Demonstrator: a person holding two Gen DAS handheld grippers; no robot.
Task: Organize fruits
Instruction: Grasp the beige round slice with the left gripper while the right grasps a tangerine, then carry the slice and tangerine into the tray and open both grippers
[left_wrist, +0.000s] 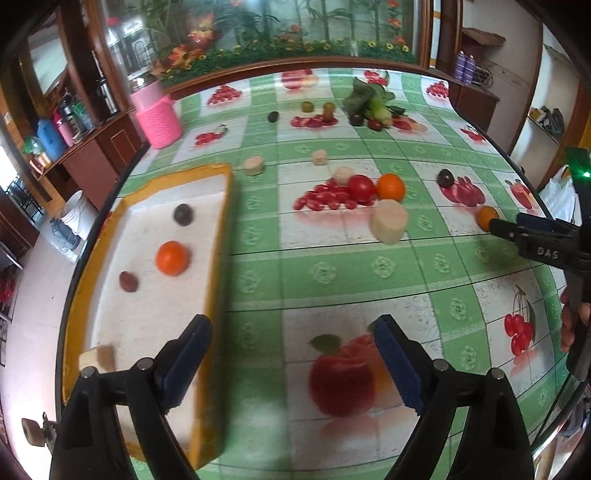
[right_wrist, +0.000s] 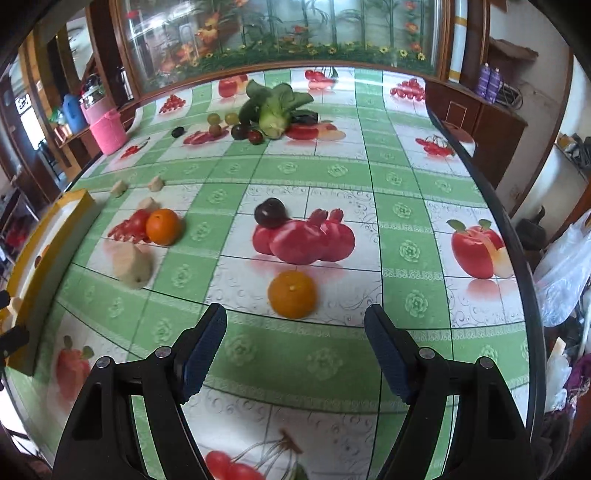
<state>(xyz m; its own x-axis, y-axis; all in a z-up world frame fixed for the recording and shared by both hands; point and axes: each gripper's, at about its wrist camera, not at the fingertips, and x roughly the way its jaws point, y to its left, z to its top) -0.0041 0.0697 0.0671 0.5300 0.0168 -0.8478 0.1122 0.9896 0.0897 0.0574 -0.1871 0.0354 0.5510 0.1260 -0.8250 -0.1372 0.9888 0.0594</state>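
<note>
Right gripper (right_wrist: 295, 354), jaws wide and empty, lines up on the near orange (right_wrist: 292, 294); centre it before closing. Left gripper (left_wrist: 291, 365) hangs open by the tray (left_wrist: 216, 236).

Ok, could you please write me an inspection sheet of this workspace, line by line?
Surface: table under a green checked cloth printed with fruit pictures.
Job's things: yellow-rimmed tray holds one orange and two dark fruits; nearest loose orange lies just ahead of the right gripper; dark plum, second orange and tomato still on the cloth.
Clutter: pale cut chunks, leafy vegetable, pink basket.
Grippers: left gripper open beside the tray; right open, empty.
Cables: nothing seen.
Surroundings: wooden cabinets, floral glass panel.
</note>
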